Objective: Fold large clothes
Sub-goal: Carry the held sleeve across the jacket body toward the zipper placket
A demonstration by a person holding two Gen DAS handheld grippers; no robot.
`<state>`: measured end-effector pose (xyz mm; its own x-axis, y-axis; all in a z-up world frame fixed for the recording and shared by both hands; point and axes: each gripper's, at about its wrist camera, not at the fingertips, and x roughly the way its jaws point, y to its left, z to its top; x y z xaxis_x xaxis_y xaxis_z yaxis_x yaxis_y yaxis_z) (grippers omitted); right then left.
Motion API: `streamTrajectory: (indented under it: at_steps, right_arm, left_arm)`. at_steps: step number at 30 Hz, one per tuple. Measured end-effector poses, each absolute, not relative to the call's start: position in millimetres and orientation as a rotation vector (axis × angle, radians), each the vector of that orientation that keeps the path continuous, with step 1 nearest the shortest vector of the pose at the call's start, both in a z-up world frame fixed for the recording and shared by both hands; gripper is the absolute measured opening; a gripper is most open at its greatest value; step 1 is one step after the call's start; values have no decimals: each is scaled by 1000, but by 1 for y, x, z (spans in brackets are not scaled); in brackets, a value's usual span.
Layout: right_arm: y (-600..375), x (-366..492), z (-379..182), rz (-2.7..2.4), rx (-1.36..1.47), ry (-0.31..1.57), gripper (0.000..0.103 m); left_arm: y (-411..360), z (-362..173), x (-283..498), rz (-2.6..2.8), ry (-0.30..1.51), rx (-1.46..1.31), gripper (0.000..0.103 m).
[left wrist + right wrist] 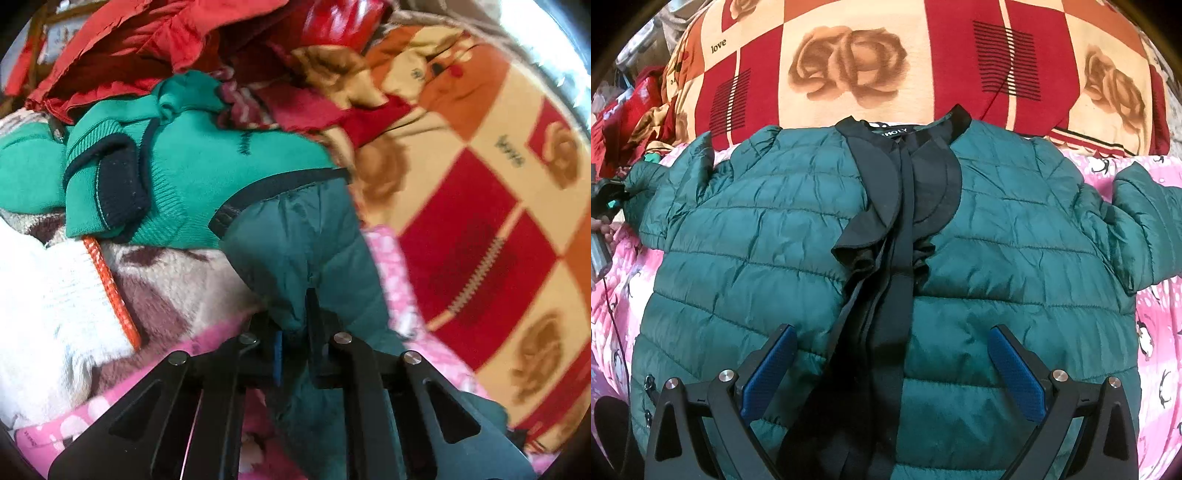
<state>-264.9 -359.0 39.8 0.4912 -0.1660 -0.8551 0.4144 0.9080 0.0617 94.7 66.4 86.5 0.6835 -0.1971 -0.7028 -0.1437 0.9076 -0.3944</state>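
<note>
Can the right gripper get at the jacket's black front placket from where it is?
Probably yes. The right gripper is open above the jacket, and the placket lies uncovered between its fingers.

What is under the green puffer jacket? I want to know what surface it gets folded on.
The green puffer jacket lies spread on a pink penguin-print sheet, which shows on both sides of it. Beyond the collar lies a rose-patterned blanket. What is beneath the jacket's middle is covered.

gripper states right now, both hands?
Left gripper: shut on the sleeve of the green puffer jacket.
Right gripper: jaws open, holding nothing, hovering above the jacket front.
</note>
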Motion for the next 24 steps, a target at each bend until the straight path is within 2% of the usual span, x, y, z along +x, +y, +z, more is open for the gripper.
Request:
streamTrajectory:
  at_steps: [11, 24]
  right_arm:
    - [-359, -282, 47, -357, 309, 969, 103]
    - [-381, -307, 58, -413, 347, 922, 103]
  left_arm:
    - [38, 129, 38, -256, 774, -418, 7]
    - [-48, 166, -43, -410, 753, -234, 7]
